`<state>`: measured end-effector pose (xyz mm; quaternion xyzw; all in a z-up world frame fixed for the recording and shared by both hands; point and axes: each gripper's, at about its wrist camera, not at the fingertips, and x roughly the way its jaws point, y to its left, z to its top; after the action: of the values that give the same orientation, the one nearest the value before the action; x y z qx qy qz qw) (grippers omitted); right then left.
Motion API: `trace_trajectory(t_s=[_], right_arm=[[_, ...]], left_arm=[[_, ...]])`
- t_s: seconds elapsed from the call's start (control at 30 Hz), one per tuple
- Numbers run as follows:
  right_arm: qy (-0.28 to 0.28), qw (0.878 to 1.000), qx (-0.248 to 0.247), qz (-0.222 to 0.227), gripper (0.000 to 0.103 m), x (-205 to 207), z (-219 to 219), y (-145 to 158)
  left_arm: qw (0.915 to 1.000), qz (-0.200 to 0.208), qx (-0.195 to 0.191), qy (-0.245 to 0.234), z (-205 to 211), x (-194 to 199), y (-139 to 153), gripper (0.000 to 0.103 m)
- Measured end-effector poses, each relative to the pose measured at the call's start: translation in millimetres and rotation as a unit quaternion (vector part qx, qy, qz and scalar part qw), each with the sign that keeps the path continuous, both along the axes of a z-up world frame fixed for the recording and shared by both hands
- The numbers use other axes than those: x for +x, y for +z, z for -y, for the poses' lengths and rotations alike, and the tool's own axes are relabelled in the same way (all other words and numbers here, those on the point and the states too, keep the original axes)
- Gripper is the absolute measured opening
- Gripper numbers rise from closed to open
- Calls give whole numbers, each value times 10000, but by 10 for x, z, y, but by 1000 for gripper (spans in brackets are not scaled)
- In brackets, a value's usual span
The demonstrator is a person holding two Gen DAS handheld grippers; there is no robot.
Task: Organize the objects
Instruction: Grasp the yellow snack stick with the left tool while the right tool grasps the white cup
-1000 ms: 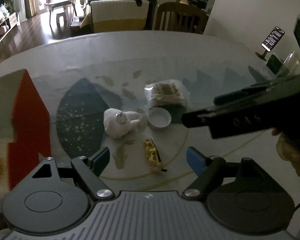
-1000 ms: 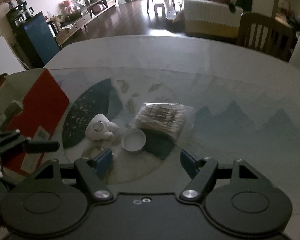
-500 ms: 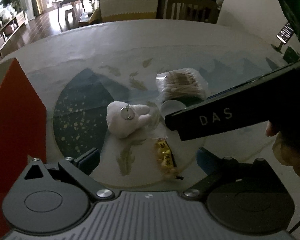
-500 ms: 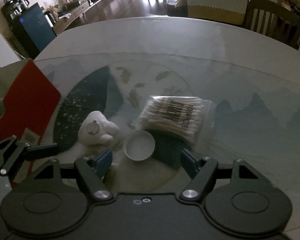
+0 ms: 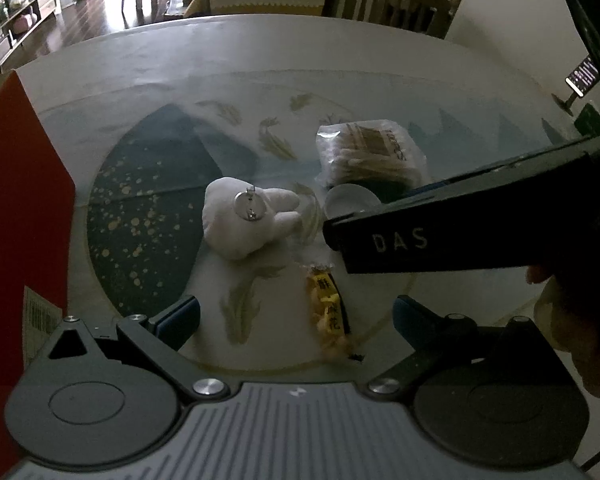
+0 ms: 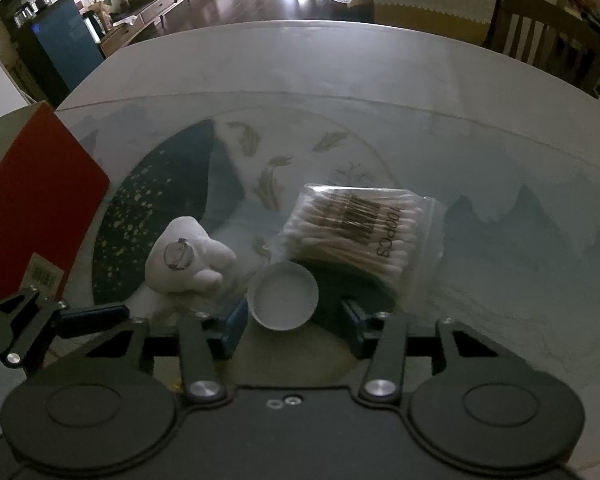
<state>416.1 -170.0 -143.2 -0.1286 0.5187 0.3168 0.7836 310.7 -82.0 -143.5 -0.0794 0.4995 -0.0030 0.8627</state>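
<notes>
Right gripper [image 6: 294, 322] low over the bench [image 6: 340, 80], jaws open about the width of the small white cap and empty. White cap [image 6: 283, 295] open side up on the glass, between the two blue fingertips [image 6: 236, 326] but, as far as the dim view allows, touched by neither. Bag of cotton swabs [image 6: 364, 232] lying flat just beyond the cap, its near edge close to the cap's rim, printed label facing up. White plush toy [image 6: 188, 256] with a metal ring on top just left of the cap, apart from it by a narrow gap. Red box [image 6: 32, 208] standing at the left edge of the bench, barcode sticker near its lower corner.

Left gripper [image 5: 296, 316] held higher and further back, jaws wide open and empty. Yellow snack packet [image 5: 328, 308] flat on the glass between the left fingertips [image 5: 180, 318], nearer the right one, clear of both. Plush toy [image 5: 244, 216] ahead of it, cap [image 5: 350, 200] partly hidden behind the dark body of the right gripper [image 5: 460, 228], which crosses the view from the right with a hand [image 5: 560, 312] behind it. Swab bag [image 5: 370, 154] beyond that. Phone on a stand [image 5: 584, 78] at the far right edge of the bench.
</notes>
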Motion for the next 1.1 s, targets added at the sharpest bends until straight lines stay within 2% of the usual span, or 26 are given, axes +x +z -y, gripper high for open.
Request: trace_trajectory(t_s=[0.1, 0.17, 0.27, 0.37, 0.43, 0.47, 0.5, 0.6, 0.87, 1.1], right_arm=[[9, 10000, -10, 3, 39, -11, -16, -3], [23, 10000, -26, 17, 38, -21, -21, 0], [-21, 10000, 28, -25, 37, -20, -2, 6], [-56, 9999, 49, -83, 37, -19, 30, 16], [-80, 9999, 71, -108, 37, -19, 63, 28], [-92, 9999, 66, -110, 37, -22, 79, 35], [-109, 9998, 64, -119, 37, -26, 99, 42], [-135, 9997, 112, -150, 37, -57, 163, 72], [-172, 9994, 252, -134, 37, -226, 384, 227], [-117, 9989, 446, 66, 37, -458, 516, 547]], left_arm=[[10000, -3, 89, 43, 16, -12, -9, 102], [9999, 7, 143, 28, 30, -16, -14, 102], [9998, 80, 181, 3, 42, -39, 2, 91], [9997, 141, 165, -102, 63, -56, 42, 70], [9996, 184, 44, -223, 70, -73, 68, 46], [9994, 187, -34, -277, 70, -80, 73, 41], [9993, 177, -103, -327, 77, -83, 76, 31], [9988, 150, -164, -440, 102, -99, 81, 17], [9983, 384, -232, -377, 43, -186, 231, 17], [9979, 496, -310, -266, -69, -324, 432, 17]])
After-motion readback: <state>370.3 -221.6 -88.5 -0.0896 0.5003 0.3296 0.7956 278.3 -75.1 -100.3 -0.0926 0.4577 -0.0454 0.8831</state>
